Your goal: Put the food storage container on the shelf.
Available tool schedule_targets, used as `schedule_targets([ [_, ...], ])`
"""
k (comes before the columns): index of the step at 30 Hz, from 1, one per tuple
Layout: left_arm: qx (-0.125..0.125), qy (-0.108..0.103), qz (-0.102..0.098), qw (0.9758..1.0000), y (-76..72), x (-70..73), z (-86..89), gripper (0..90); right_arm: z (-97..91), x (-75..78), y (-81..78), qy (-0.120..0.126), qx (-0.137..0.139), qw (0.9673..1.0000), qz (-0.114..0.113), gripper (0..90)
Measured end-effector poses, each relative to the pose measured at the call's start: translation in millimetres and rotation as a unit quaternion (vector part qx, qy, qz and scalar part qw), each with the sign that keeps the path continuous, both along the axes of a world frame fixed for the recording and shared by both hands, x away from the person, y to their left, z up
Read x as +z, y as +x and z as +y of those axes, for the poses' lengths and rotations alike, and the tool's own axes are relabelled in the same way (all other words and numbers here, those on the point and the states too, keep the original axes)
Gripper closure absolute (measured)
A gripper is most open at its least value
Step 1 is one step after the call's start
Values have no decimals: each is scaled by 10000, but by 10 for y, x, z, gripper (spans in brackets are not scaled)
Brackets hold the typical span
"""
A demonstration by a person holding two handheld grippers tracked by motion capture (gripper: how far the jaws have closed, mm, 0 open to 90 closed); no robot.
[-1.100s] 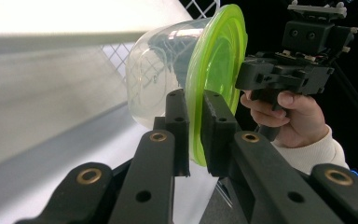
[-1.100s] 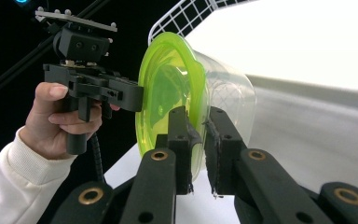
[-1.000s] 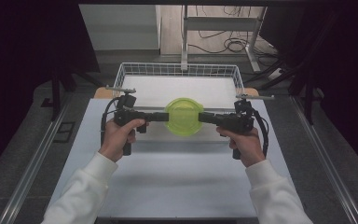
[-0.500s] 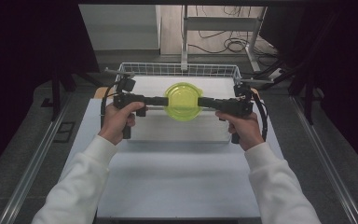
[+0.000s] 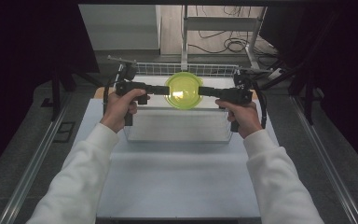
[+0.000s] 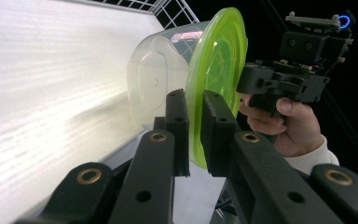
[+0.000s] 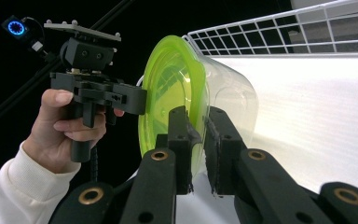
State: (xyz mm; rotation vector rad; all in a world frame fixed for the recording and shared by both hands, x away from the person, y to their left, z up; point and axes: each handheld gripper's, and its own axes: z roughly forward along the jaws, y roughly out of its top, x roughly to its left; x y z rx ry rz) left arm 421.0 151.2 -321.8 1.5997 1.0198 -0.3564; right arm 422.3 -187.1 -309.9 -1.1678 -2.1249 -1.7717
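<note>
2 black tools pinch a round clear tub's (image 6: 156,84) glossy green lid (image 5: 183,89).

A clear plastic container (image 5: 183,95) with a lime-green lid (image 5: 183,88) (round, closed on top) hangs upright in the air above the white-lined wire basket (image 5: 205,70)

Your high view sits above and behind you, facing forward and down over the desk (image 5: 177,186), while each tongs camera rides close, looking along its own jaws from opposite sides; all three share the green-lidded container (image 5: 183,89) (image 6: 214,70) (image 7: 177,88) between them.
</note>
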Motion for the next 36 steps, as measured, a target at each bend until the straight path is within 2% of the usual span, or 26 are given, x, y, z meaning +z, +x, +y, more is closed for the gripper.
schedule_targets([
  [10,-29,19,68,10000,146,-23,-24,827,-22,-20,117,21,-63,9999,124,802],
  [14,-33,47,196,9998,234,-85,-33,827,-23,-62,178,22,-109,9997,233,802],
  [15,-12,15,246,9997,253,-104,-40,826,-19,-97,221,-22,-144,9993,334,801],
  [16,-2,-22,272,9996,271,-119,-36,826,-19,-97,221,-22,-144,9993,334,801],
  [17,34,-114,311,9994,296,-134,-36,827,-23,-113,251,56,-178,9990,404,802],
  [19,38,-164,359,9992,320,-147,-35,827,-25,-118,275,109,-234,9987,443,803],
  [23,41,-173,417,9990,376,-151,-32,826,-25,-108,316,127,-258,9981,544,803],
  [26,61,-232,598,9979,434,-155,-28,824,-27,-98,367,167,-310,9963,783,802],
  [27,61,-232,598,9979,434,-155,-28,824,-28,-98,390,217,-331,9953,886,801],
  [28,64,-258,648,9975,456,-158,-27,824,-28,-98,390,217,-331,9953,886,801],
  [30,89,-296,744,9968,493,-155,-25,821,-24,-92,456,292,-413,9922,1136,799],
  [34,146,-313,914,9952,565,-154,-17,813,-2,-81,502,296,-521,9906,1227,794],
  [36,192,-403,1004,9939,593,-162,-25,805,5,-83,535,304,-579,9893,1301,790],
])
